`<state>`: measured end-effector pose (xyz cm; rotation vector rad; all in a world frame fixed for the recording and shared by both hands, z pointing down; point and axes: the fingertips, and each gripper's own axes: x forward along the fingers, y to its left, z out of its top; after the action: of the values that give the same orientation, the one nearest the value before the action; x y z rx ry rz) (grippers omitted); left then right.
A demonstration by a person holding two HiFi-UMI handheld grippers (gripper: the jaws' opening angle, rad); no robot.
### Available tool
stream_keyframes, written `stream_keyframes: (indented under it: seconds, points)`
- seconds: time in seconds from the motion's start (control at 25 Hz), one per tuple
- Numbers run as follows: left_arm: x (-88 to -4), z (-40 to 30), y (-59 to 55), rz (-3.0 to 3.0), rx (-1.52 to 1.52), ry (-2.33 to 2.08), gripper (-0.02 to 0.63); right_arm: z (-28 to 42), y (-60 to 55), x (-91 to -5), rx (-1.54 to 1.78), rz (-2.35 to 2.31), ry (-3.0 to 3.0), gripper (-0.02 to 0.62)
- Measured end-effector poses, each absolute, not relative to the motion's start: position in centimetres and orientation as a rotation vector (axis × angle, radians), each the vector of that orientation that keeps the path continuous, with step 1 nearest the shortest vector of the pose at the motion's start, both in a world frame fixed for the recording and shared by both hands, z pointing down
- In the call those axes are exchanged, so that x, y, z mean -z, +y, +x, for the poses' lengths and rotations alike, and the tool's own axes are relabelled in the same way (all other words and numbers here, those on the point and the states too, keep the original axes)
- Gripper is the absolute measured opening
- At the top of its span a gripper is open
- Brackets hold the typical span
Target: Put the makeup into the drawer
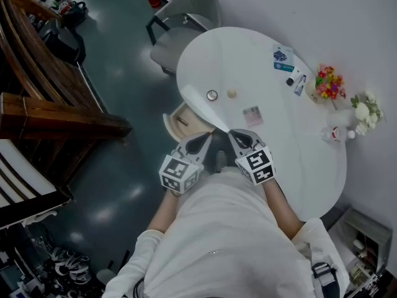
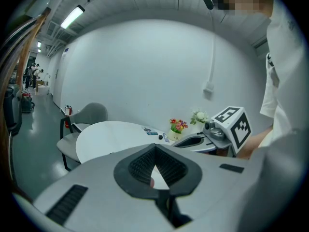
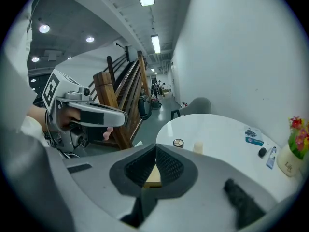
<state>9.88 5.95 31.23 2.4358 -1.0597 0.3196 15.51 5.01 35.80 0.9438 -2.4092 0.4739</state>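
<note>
With fingers together and empty, the left gripper (image 1: 201, 141) and right gripper (image 1: 240, 138) hang by the open drawer (image 1: 180, 121). The compact (image 1: 212, 95) and palette (image 1: 252, 115) could be skidded off the glossy surface (image 1: 248, 61) if nudged unopened. Stairs (image 1: 56, 120) are seen left, flowers (image 1: 329, 81) right.

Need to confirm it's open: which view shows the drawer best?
The head view: the drawer stands pulled out from under the table, its wooden inside seen from above. The right gripper view shows only a tan sliver behind its jaws, probably the drawer; the left gripper view shows none of it.
</note>
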Motion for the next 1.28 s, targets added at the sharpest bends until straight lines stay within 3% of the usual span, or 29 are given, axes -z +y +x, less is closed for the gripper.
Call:
stream_keyframes:
  seconds: [0.28, 0.96, 1.28]
  points:
    - [-31.8, 10.6, 6.0, 2.412, -0.331, -1.055, 0.008, 18.3, 3.8, -37.9, -0.477, 0.990, -2.320, 0.027]
    - [-34.7, 12.3, 6.5, 2.341, -0.387, -0.994, 0.008, 24.9, -0.5, -45.8, -0.568, 1.071, -2.049, 0.311]
    - [-36.4, 12.2, 7.1, 2.318, -0.443, -0.966, 0.008, 26.3, -2.6, -50.5, -0.583, 1.136, -1.963, 0.371]
